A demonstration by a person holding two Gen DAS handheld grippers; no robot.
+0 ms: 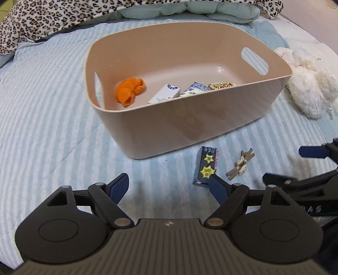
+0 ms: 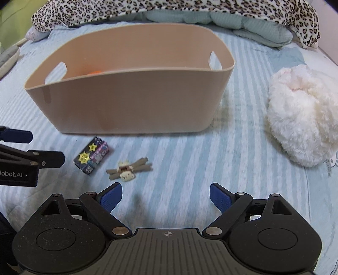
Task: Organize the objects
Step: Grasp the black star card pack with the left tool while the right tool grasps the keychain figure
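Note:
A beige plastic bin (image 1: 211, 114) (image 2: 131, 101) stands on the bed. Inside it lie an orange cloth (image 1: 129, 90), a white box (image 1: 164, 94) and other small packs. In front of the bin lie a small dark box with yellow stars (image 1: 206, 166) (image 2: 91, 155) and a small toy figure with brown sticks (image 1: 240, 164) (image 2: 128, 170). My left gripper (image 1: 169, 188) is open and empty, just left of the dark box. My right gripper (image 2: 165, 196) is open and empty, near the toy figure. Each gripper shows at the edge of the other's view.
A white fluffy plush (image 2: 302, 114) (image 1: 306, 84) lies to the right of the bin. A leopard-print blanket (image 1: 52, 19) (image 2: 169, 8) and pale green pillows (image 2: 232, 19) lie behind it. The bed has a light blue striped cover (image 1: 52, 101).

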